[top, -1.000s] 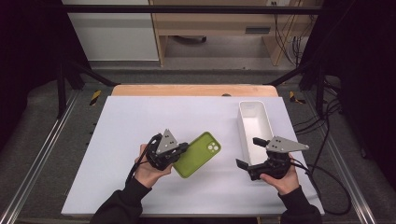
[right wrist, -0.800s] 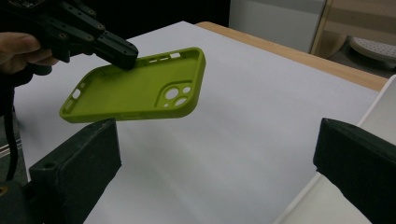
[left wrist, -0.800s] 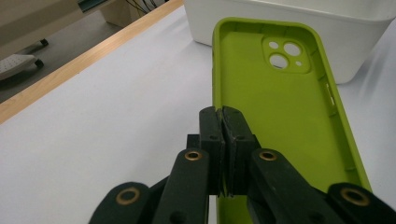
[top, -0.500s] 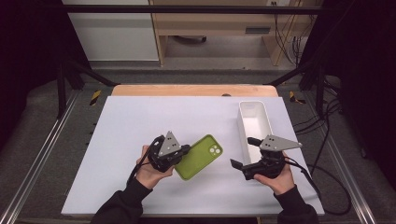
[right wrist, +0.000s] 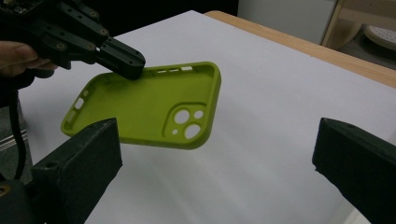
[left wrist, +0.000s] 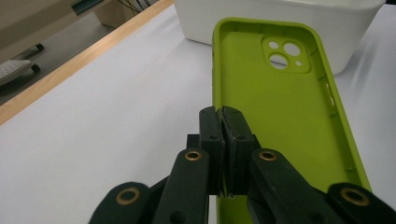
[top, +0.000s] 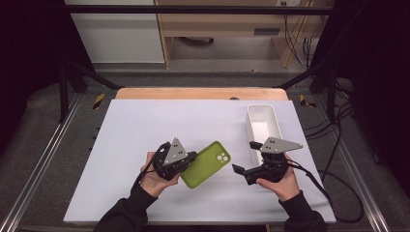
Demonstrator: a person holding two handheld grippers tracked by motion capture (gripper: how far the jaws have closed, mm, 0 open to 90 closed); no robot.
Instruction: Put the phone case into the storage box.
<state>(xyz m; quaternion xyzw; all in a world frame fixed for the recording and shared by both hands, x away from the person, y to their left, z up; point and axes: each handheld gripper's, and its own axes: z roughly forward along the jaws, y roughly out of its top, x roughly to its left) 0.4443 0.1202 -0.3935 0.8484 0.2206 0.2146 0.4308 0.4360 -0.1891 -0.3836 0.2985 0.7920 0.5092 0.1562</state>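
Note:
A lime-green phone case with its camera cut-outs at the far end is held just above the white table top. My left gripper is shut on the case's long left rim, hollow side up. My right gripper is open, its jaws wide apart, a short way to the right of the case and pointing at it. From the right gripper view I see the left gripper's jaws pinching the case's far edge.
A long white bin stands at the right, just behind my right gripper, and appears behind the case in the left gripper view. The white table top has a wooden strip along its far edge. Metal rails flank the table.
My right gripper has moved left toward the case, away from the bin. The left gripper still holds the case, shifted slightly right.

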